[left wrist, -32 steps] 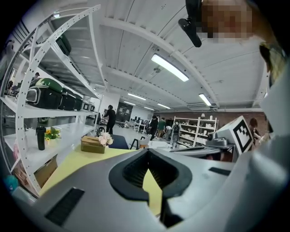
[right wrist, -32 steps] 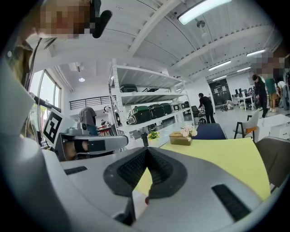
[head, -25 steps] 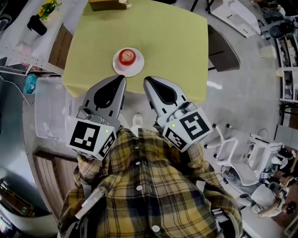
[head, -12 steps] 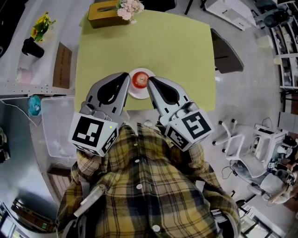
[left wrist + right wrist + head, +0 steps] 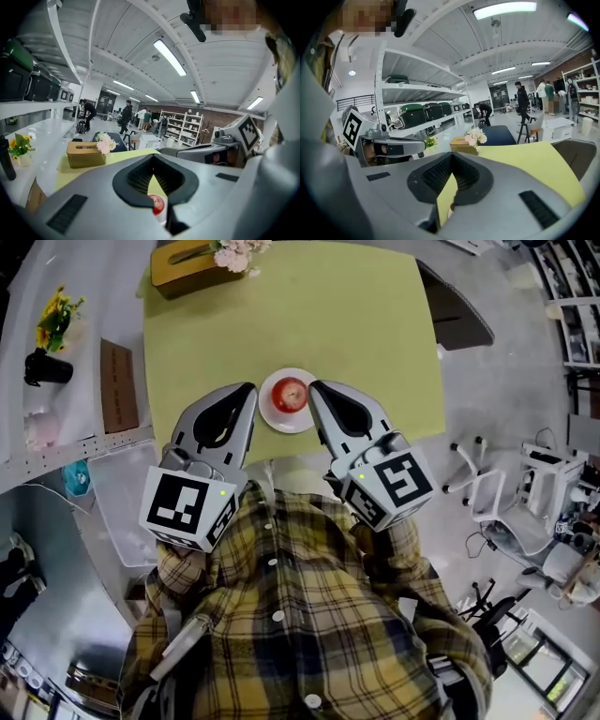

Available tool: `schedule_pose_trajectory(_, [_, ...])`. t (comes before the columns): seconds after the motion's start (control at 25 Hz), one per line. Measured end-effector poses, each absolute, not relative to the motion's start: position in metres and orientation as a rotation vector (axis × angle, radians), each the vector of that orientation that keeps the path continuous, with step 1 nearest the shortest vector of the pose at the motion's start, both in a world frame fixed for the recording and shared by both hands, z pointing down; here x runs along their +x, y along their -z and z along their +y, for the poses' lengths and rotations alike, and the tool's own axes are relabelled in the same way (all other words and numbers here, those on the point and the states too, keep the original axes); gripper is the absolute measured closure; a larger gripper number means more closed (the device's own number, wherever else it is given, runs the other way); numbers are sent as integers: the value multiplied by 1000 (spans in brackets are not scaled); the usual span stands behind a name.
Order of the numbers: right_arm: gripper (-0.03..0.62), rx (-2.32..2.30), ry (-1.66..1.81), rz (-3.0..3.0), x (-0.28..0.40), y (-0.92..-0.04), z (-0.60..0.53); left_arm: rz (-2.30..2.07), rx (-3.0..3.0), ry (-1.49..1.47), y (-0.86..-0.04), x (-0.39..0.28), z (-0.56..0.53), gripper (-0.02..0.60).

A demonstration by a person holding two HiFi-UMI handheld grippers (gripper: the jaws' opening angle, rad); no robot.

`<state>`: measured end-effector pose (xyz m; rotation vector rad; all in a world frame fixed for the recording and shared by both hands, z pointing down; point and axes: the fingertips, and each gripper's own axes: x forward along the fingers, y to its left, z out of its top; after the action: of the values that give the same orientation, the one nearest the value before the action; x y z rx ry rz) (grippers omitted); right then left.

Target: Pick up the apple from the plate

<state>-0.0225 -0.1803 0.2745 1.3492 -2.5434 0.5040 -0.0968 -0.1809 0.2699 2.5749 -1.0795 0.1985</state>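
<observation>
1. Red apple (image 5: pixel 291 393) sits on its white plate (image 5: pixel 275 415), upper centre of the head view
2. Left gripper (image 5: pixel 247 390) and right gripper (image 5: pixel 315 387) have closed in and now flank the plate, both clenched and empty
3. No grasp yet; one must open first

Person's wearing a yellow, navy & white plaid shirt (image 5: pixel 328 615) w/ white buttons (image 5: pixel 279 618). Left hand-held gripper (image 5: pixel 247 391) & right hand-held gripper (image 5: pixel 316 389) are showing smooth grey shells, black ribbed inner pads, plus black-&-white marker cubes (image 5: pixel 187 512).
</observation>
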Motion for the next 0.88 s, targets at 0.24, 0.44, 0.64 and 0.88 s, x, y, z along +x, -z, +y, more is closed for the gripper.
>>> schedule_pose_trajectory(0.24, [600,1354,-512,-2505,-6,-288,-180,-1057,2569,-204,-282,-82,-184,575])
schedule_pose_trajectory(0.44, [600,1296,-492,-2499,1,-297,-174,-1083,2550,-202,-286,-71,-183,575])
schedule_pose_trajectory(0.64, [600,1252,-461,-2506,0,-307,-174,-1107,2531,-203,-296,-71,-183,575])
schedule_pose_trajectory(0.88, [600,1170,-471,-2502,-4,-329,-173,-1122,2508,-232,-318,-70,-186,575])
